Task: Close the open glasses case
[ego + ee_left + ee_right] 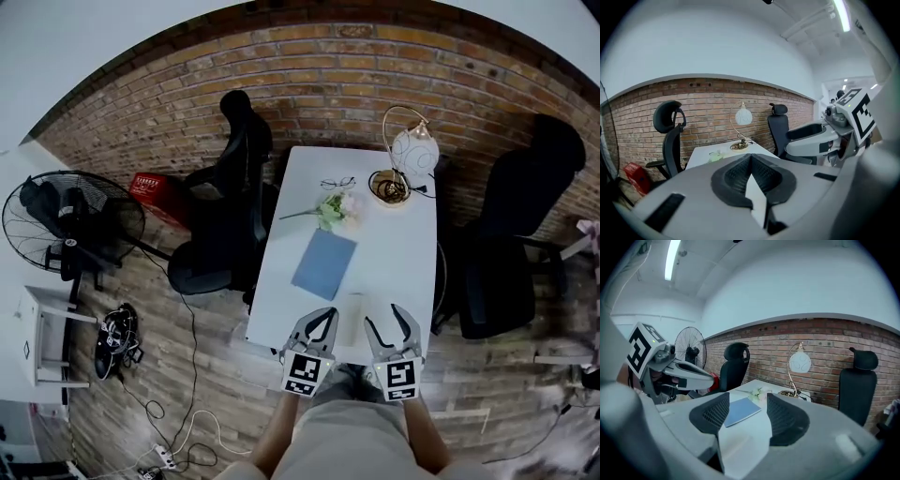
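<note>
Grippers at table [403, 253] near edge. Left gripper [326, 315] tips together, empty. Pale glasses case [354, 315] lies between the pair. Right gripper [384, 317] jaws apart, empty. We judge risk: clumsy push slides case off edge. Blue notebook [323, 263], flowers [335, 208], lamp [410, 155] sit beyond, toward far edge; nothing blocks.

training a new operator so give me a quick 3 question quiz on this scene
1. True or false: the right gripper is open.
2. What lies on the table between the flowers and the person? A lamp, B notebook, C glasses.
3. Fill in: the left gripper is ___, with nothing in it.

Key: 1 true; 2 B; 3 shut.
</note>
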Demonstrator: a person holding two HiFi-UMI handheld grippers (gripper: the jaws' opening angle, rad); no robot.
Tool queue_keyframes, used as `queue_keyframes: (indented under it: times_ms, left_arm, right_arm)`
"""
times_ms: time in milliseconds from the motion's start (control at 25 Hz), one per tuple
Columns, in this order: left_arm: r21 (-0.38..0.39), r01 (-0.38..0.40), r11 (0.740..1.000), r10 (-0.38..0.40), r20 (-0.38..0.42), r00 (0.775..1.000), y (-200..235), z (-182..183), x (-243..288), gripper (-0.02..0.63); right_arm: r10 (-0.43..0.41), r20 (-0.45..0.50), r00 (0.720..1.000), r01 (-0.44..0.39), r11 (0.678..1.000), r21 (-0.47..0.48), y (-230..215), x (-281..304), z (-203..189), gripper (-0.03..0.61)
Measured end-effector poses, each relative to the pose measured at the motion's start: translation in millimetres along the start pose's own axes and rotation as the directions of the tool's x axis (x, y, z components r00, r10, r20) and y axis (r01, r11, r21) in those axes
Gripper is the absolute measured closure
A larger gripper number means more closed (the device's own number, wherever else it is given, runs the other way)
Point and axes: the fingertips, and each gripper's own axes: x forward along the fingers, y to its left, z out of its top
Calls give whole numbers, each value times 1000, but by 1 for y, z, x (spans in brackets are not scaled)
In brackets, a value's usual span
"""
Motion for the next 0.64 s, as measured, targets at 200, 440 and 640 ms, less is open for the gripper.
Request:
queue_keyframes:
  times_ms: [200,440,640]
  left_arm:
    - [50,-26,998,25,17,1000,-18,26,-15,611]
    - [94,-22,995,20,14,1000,-31,33,-33,611]
    - [93,-24,995,22,18,1000,-16,23,-42,612]
  right_arm:
    - [-2,89,996,2,1000,4,-11,-26,15,325]
    - [-21,79,997,16,998,66,-11,-45,20,334]
    - [-35,104,994,32,999,28,1,-37,19,334]
